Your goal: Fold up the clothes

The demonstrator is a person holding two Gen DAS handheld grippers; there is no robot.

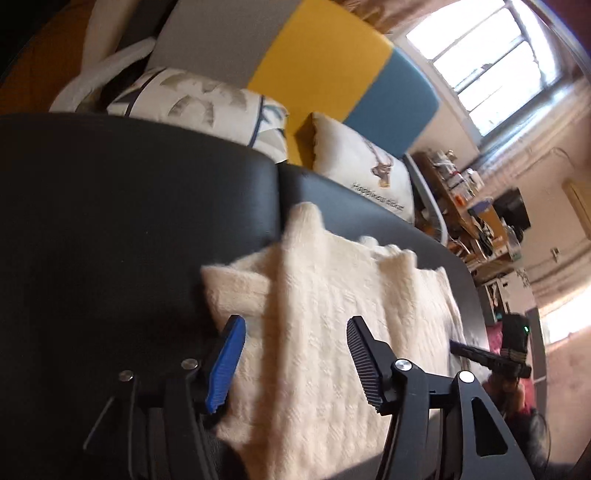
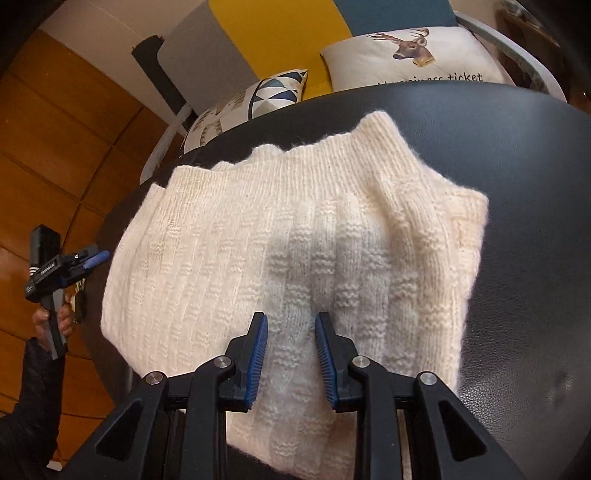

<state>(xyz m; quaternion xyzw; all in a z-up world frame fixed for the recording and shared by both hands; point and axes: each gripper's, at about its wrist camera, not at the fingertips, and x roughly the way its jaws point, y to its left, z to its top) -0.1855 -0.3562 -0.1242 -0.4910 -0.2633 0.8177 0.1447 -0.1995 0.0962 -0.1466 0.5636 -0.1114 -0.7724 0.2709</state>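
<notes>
On your far left in the right wrist view, your hand (image 2: 55, 317) in a dark sleeve (image 2: 33, 398) is holding the left gripper (image 2: 96, 257) just off the left edge of the black padded surface (image 2: 517, 166), in front of the wooden panelling (image 2: 55, 147). In its own view that left gripper (image 1: 295, 363) is hanging over the left part of the cream knitted sweater (image 1: 332, 314) with its claw spread wide; nothing is sitting between the pads, which are clear of the knit.

The sweater (image 2: 280, 258) is lying folded into a compact block near the surface's front edge, reaching from close to the left edge toward the middle. Its ribbed hem is pointing toward the back edge, one peak of it rising highest near the middle. A soft bulge is standing up in the fabric just beyond your right claw.

Your right gripper (image 2: 291, 360) is hovering over the near portion of the sweater with its blue pads parted only narrowly. The knit is showing through the gap, and you are not pinching it as far as can be seen.

Beyond the back edge, a triangle-patterned cushion (image 2: 258, 99) is sitting left of a deer-print cushion (image 2: 410, 55), both leaning against grey, yellow and blue panels (image 2: 273, 33).
</notes>
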